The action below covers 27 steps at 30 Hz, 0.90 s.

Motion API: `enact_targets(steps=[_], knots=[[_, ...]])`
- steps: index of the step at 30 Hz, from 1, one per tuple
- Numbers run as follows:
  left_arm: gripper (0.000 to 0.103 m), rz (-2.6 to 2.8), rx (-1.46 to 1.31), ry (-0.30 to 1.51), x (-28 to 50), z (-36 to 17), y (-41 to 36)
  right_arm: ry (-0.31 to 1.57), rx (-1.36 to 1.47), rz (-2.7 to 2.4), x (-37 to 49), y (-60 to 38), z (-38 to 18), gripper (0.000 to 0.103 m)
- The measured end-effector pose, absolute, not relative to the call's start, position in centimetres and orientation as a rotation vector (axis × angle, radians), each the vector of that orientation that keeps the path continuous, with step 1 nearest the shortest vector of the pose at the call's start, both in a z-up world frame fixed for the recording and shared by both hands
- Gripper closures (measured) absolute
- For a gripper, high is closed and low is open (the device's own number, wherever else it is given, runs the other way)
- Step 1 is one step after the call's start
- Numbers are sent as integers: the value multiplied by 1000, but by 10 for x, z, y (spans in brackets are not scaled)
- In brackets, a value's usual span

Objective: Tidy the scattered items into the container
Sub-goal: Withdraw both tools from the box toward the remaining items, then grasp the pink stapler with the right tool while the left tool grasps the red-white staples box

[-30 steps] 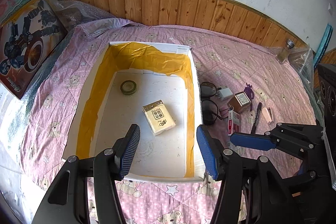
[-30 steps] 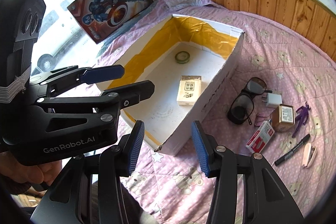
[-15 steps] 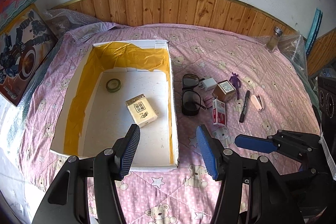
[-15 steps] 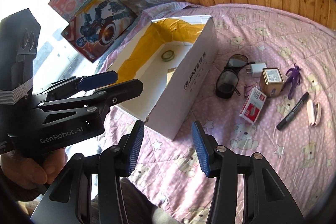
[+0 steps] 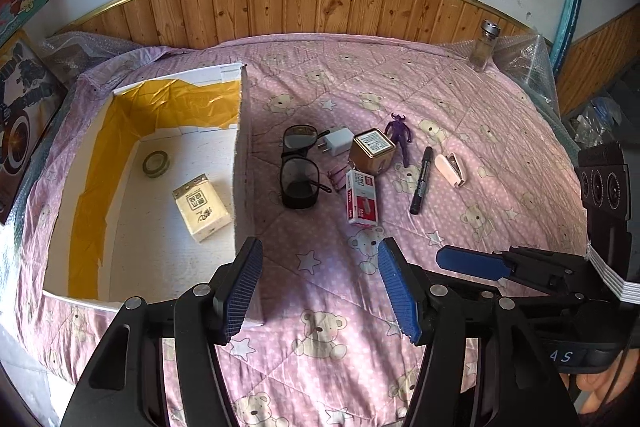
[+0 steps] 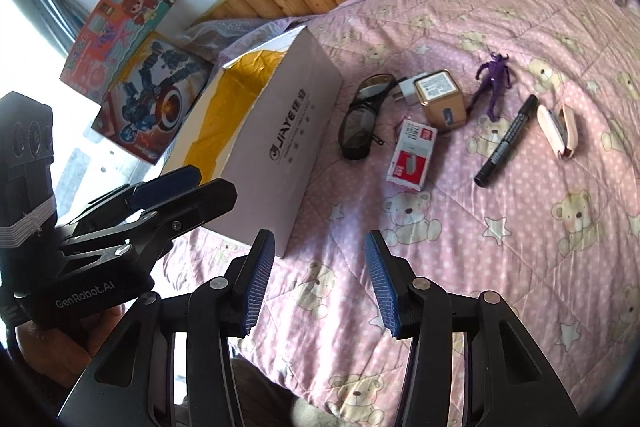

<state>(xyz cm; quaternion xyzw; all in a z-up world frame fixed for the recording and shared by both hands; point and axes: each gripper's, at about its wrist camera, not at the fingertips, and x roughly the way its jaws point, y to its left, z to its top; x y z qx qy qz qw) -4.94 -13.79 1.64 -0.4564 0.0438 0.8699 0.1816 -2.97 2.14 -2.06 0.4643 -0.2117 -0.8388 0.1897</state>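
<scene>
A white box (image 5: 238, 155) with yellow lining sits on the pink bedspread; inside lie a tape roll (image 5: 156, 163) and a tissue pack (image 5: 202, 207). Right of it are scattered dark glasses (image 5: 298, 167), a white charger (image 5: 337, 142), a gold tin (image 5: 372, 151), a red-and-white staple box (image 5: 362, 197), a purple figure (image 5: 399, 133), a black marker (image 5: 421, 180) and a pink stapler (image 5: 451, 169). My left gripper (image 5: 320, 287) is open and empty, hovering near the box's front right corner. My right gripper (image 6: 320, 283) is open and empty too, in front of the staple box (image 6: 412, 161) and beside the box wall (image 6: 288, 139).
A glass shaker (image 5: 485, 45) and bubble wrap (image 5: 524, 67) stand at the bed's far right corner. Two toy boxes (image 6: 136, 67) lean beside the window at left. A wooden headboard (image 5: 320, 7) runs along the far edge. A hand (image 6: 68, 351) holds the left gripper.
Both grippers have swung right, away from over the box and toward the scattered items. Both stay open and empty; nothing on the bed has moved.
</scene>
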Motion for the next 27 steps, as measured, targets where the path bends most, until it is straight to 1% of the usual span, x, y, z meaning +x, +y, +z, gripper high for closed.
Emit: enact_targets(steps=[8,16,21,27], knots=[[42,2376,-1314,111,-65,-1,-103,-689,1366,-2437,-34,67,-44,53],[42,2310,-1397,72,-95,-43,-76,-783,1412,-2555,-51,124,-56,53],[42,2294,-1422,80,-117,-69,-64,-749,1453,-2647,-74,151,-60,53],[42,2304,-1472,40,-145,-98,-64,-615,1525,-2719,-113,168,-75,53]])
